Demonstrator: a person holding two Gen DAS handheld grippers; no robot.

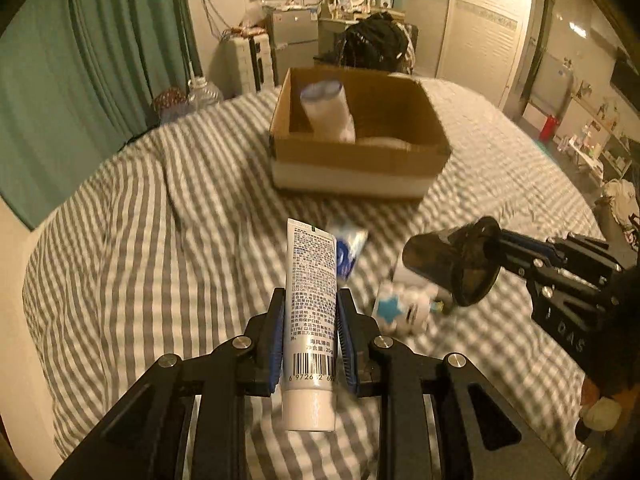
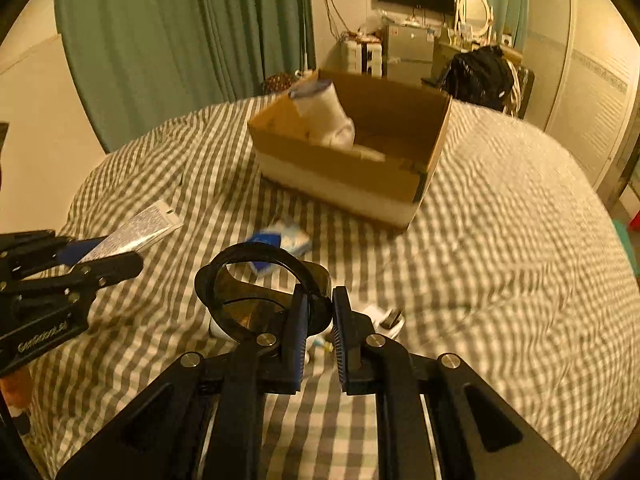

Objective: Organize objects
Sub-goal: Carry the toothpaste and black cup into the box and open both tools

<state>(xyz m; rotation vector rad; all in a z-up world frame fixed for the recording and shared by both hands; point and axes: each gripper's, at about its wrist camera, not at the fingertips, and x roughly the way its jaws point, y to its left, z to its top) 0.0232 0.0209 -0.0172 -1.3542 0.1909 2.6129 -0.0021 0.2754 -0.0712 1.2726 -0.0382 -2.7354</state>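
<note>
My left gripper (image 1: 310, 296) is shut on a white tube (image 1: 310, 320) with small print and a barcode, held upright above the striped bed. My right gripper (image 2: 320, 300) is shut on the rim of a dark translucent cup (image 2: 256, 292), also lifted off the bed. In the left wrist view the right gripper (image 1: 494, 242) holds the cup (image 1: 448, 260) at the right. In the right wrist view the left gripper (image 2: 120, 258) and tube (image 2: 140, 224) are at the left. An open cardboard box (image 1: 360, 160) (image 2: 352, 184) stands further back, with a white roll-shaped item (image 1: 326, 112) (image 2: 324, 116) leaning inside.
A blue and white packet (image 1: 348, 252) (image 2: 288, 240) and a white item with a blue star (image 1: 400, 308) lie on the bed cover (image 1: 140, 240) between grippers and box. Green curtains (image 1: 80, 60) hang at the left. Furniture and a black bag (image 1: 376, 40) stand beyond the bed.
</note>
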